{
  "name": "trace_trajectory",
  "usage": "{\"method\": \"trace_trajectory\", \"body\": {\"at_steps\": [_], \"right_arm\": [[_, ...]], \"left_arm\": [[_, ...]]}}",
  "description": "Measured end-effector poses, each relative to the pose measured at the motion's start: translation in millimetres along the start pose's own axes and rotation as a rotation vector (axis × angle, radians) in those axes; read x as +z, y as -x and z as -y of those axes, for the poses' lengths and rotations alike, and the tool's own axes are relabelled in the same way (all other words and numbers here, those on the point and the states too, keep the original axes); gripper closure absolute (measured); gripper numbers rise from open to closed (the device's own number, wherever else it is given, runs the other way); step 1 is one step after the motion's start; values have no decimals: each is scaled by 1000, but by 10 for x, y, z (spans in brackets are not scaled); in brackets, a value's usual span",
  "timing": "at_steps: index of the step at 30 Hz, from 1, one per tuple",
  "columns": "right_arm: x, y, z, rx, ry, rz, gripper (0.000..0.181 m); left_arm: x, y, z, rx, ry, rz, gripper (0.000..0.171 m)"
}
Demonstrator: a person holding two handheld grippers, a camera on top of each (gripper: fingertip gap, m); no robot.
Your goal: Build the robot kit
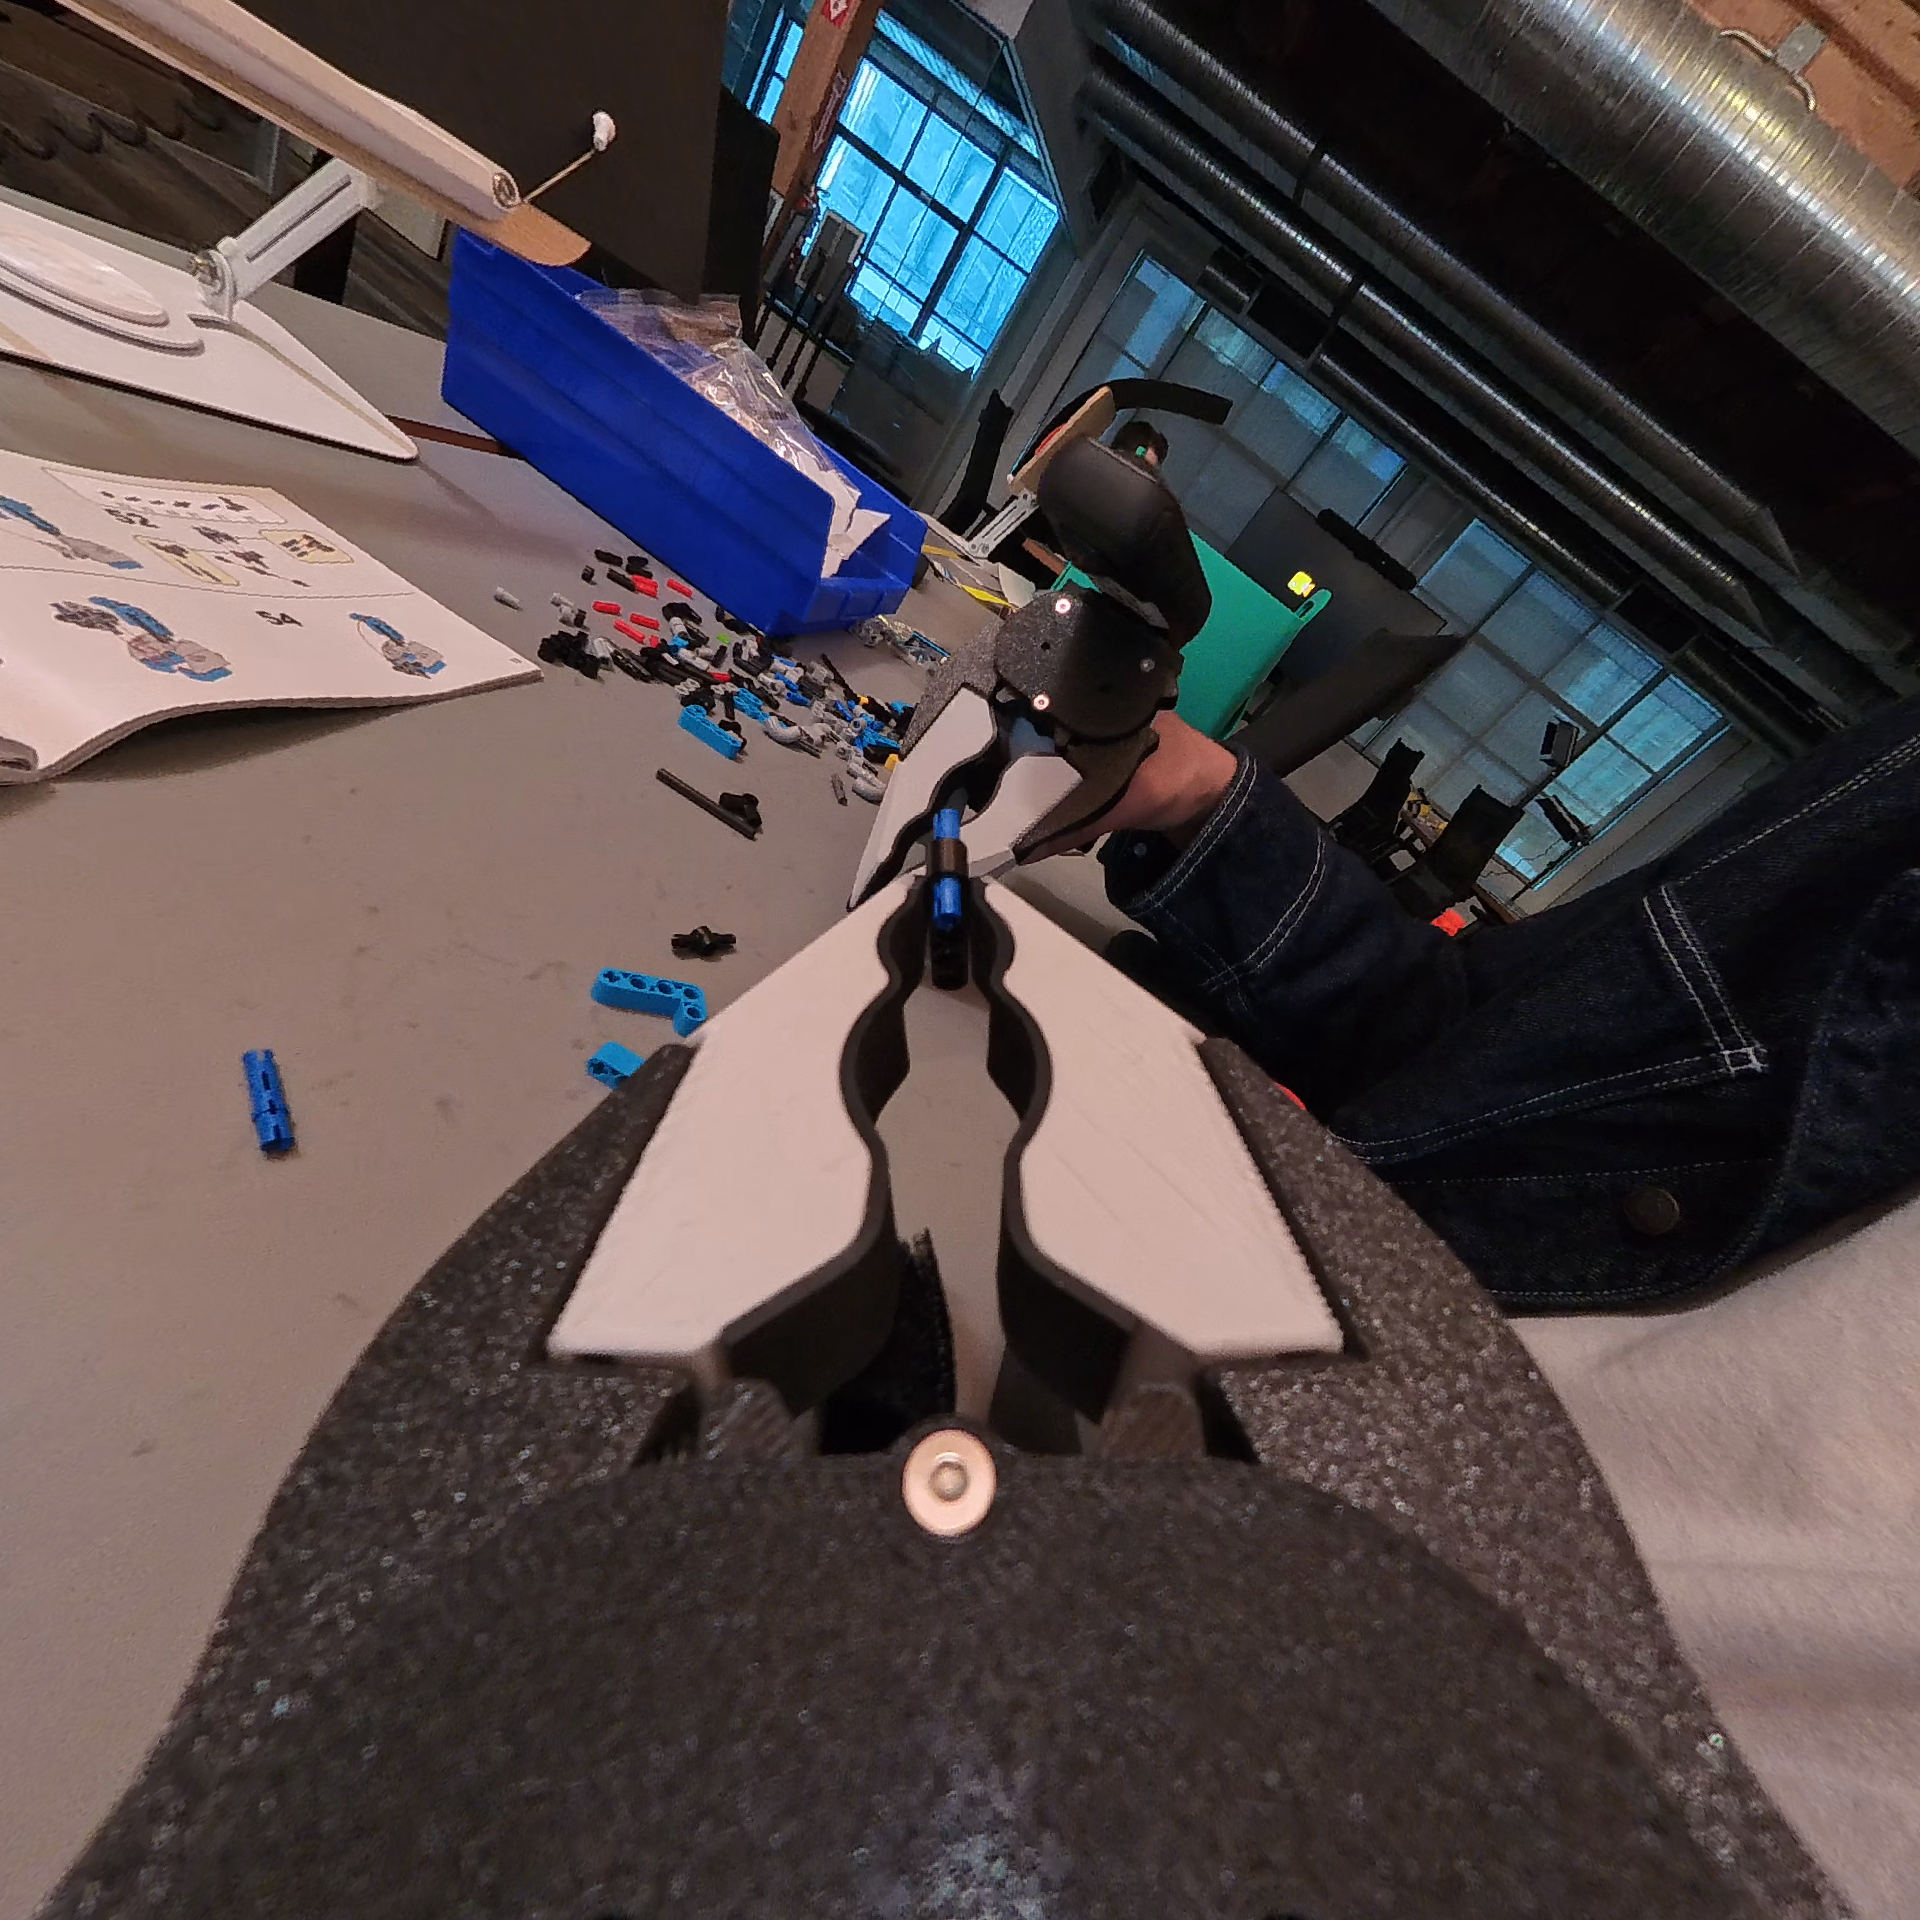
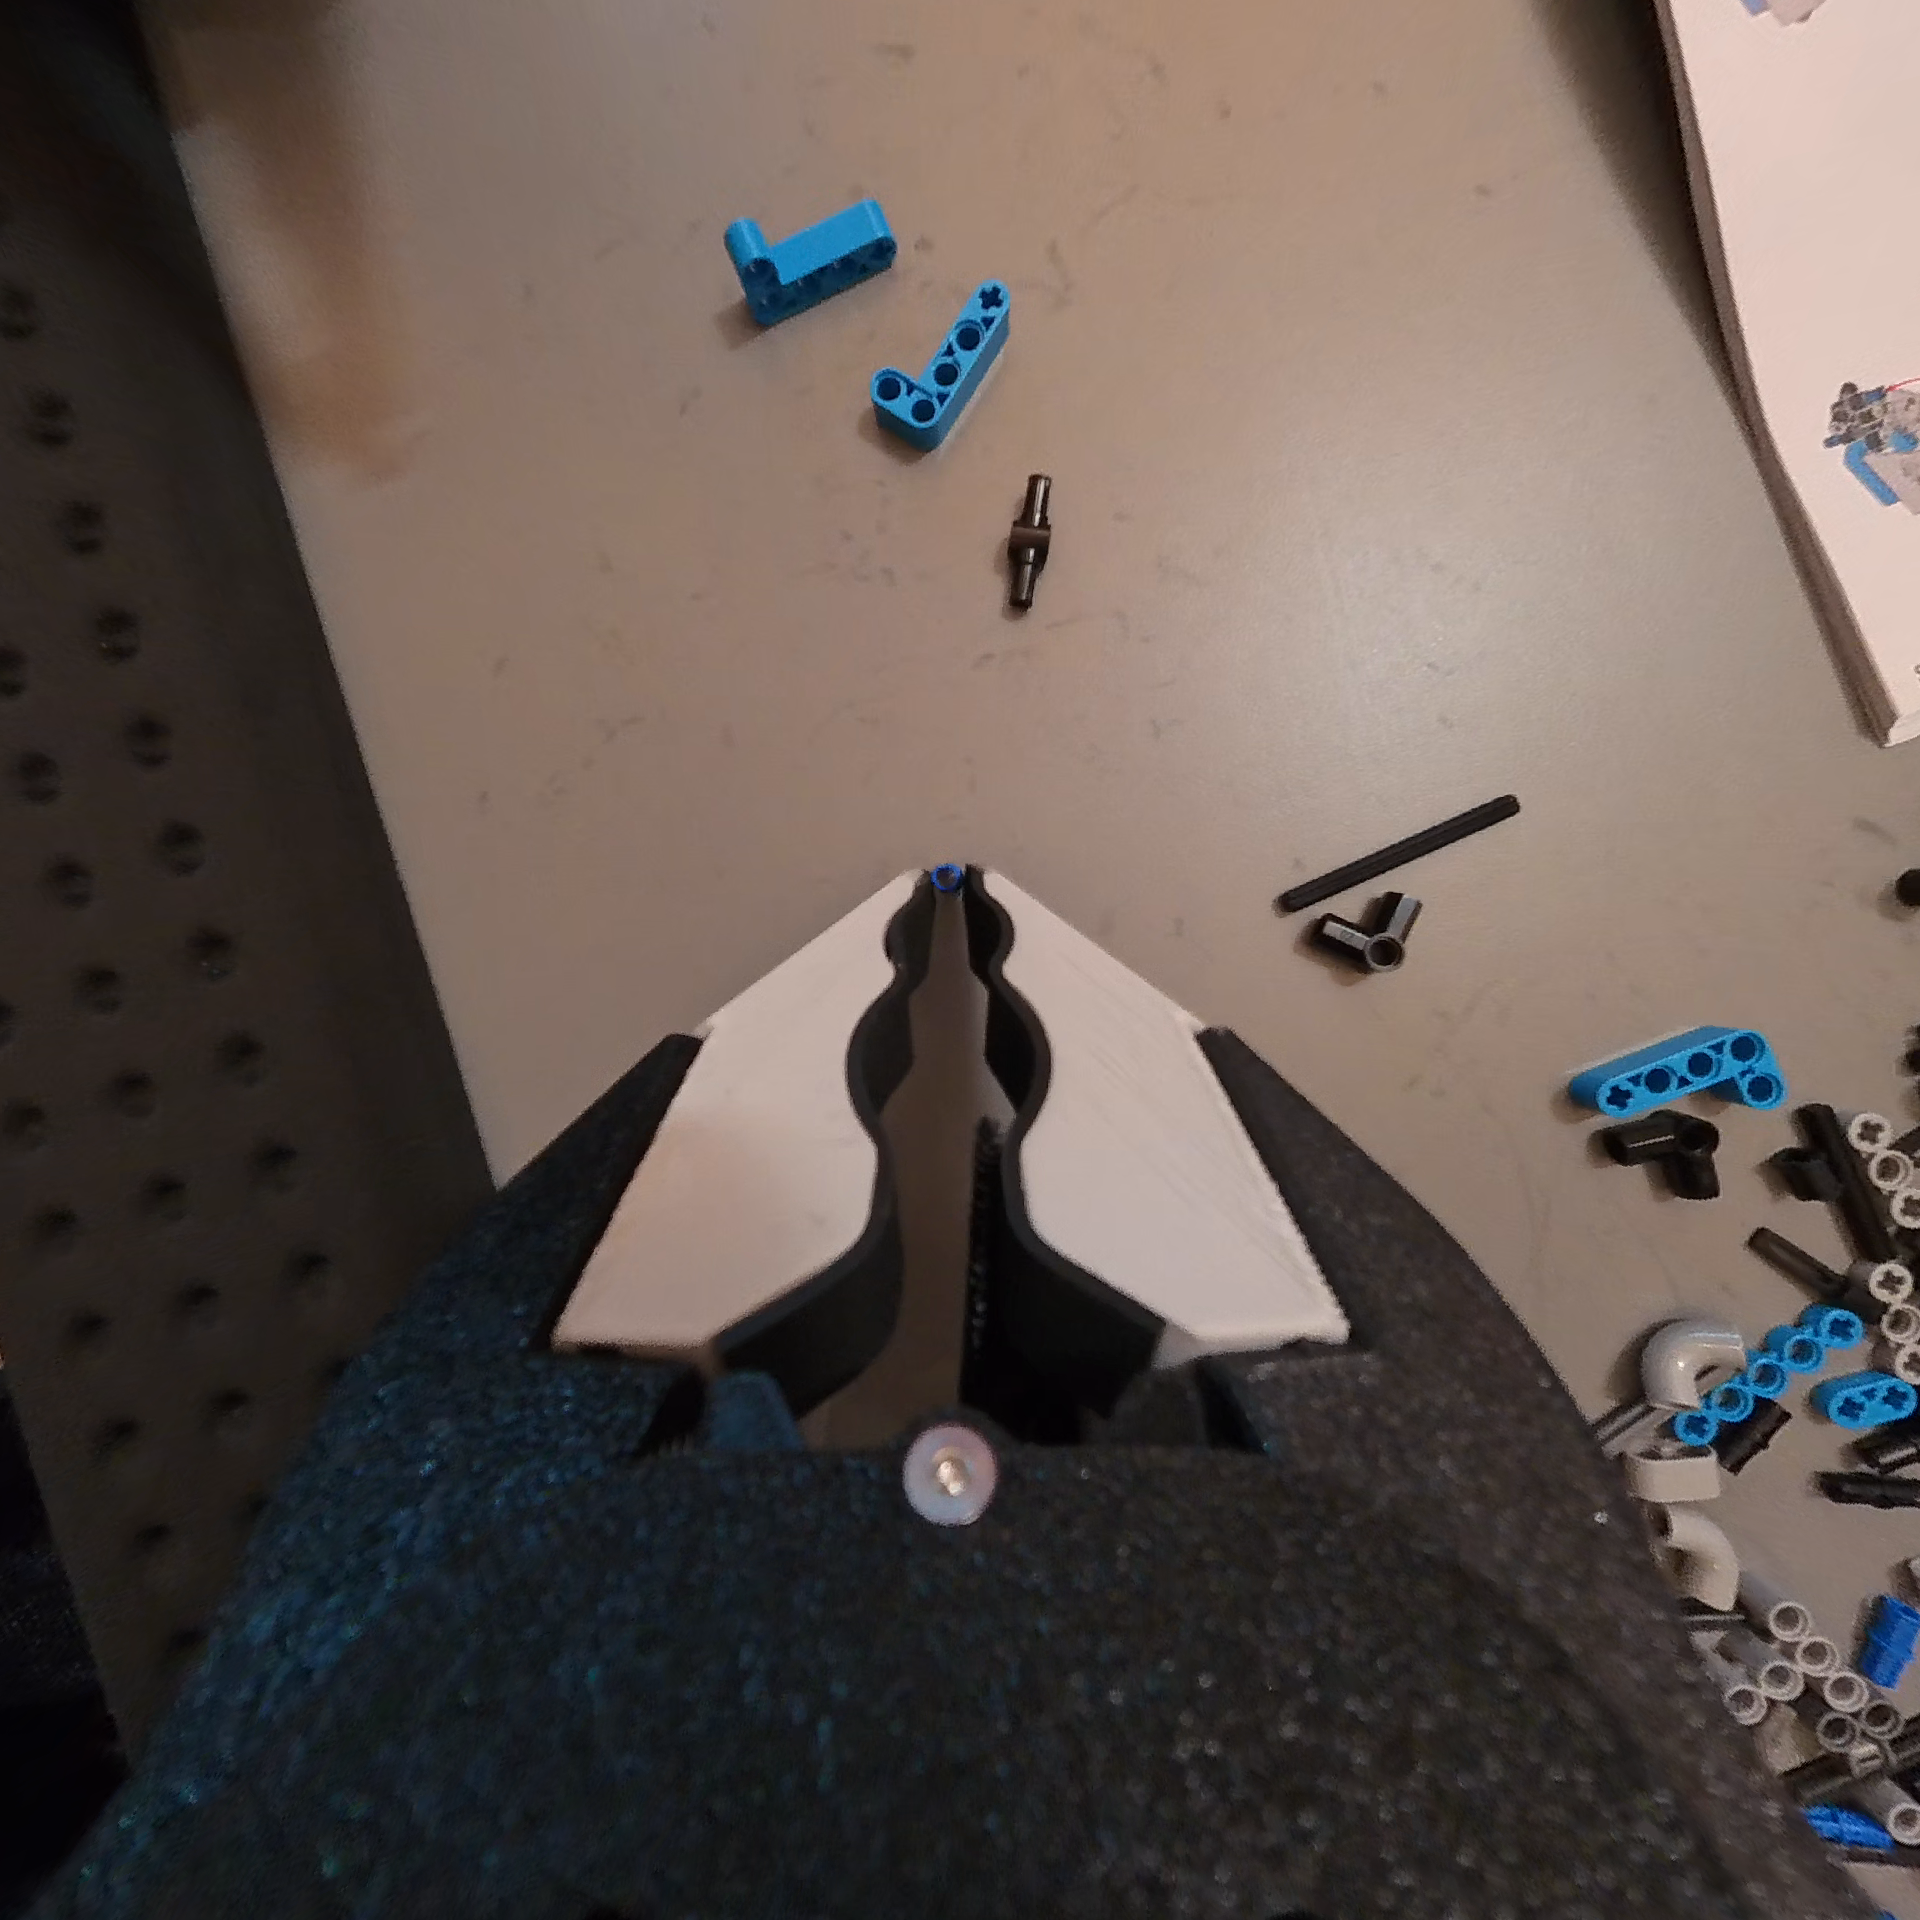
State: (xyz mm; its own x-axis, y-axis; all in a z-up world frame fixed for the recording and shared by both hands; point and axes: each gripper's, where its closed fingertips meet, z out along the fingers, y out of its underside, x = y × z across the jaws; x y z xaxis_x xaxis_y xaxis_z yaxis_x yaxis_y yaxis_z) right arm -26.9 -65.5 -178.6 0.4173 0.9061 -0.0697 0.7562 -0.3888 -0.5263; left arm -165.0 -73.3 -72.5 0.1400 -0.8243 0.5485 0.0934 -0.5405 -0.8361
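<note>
Pinching a small black plastic connector [image 1: 948, 961] in my left gripper [image 1: 951, 894], I keep it in line with the blue plastic pin [image 1: 944, 831] clamped in my right gripper [image 1: 961, 847], pressing straight. They seem to meet above the grey table [image 1: 364, 935]; my right wrist angles down.

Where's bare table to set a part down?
Free: table between the blue L-beams and booklet, and between the black pin and right gripper. Crowded: parts pile right of that gripper.
</note>
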Motion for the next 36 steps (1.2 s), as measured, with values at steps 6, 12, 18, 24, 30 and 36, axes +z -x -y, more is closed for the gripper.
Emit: {"method": "trace_trajectory", "body": {"at_steps": [6,12,18,24,30,36], "right_arm": [[20,0,-25,-2,9,2,176],[32,-9,-41,-6,19,0,175],[40,-9,-29,-24,24,-7,176],[28,-22,-22,-25,27,-9,175],[29,-25,-25,-34,37,-13,176],[39,-26,-26,-42,45,-12,176]], "left_arm": [[2,-4,-2,0,1,-2,165],[4,-7,-3,1,3,-3,165],[5,-8,-5,1,4,-4,165],[7,-12,-5,2,4,-6,165],[10,-16,-7,4,5,-7,165],[12,-17,-10,4,6,-9,165]]}}
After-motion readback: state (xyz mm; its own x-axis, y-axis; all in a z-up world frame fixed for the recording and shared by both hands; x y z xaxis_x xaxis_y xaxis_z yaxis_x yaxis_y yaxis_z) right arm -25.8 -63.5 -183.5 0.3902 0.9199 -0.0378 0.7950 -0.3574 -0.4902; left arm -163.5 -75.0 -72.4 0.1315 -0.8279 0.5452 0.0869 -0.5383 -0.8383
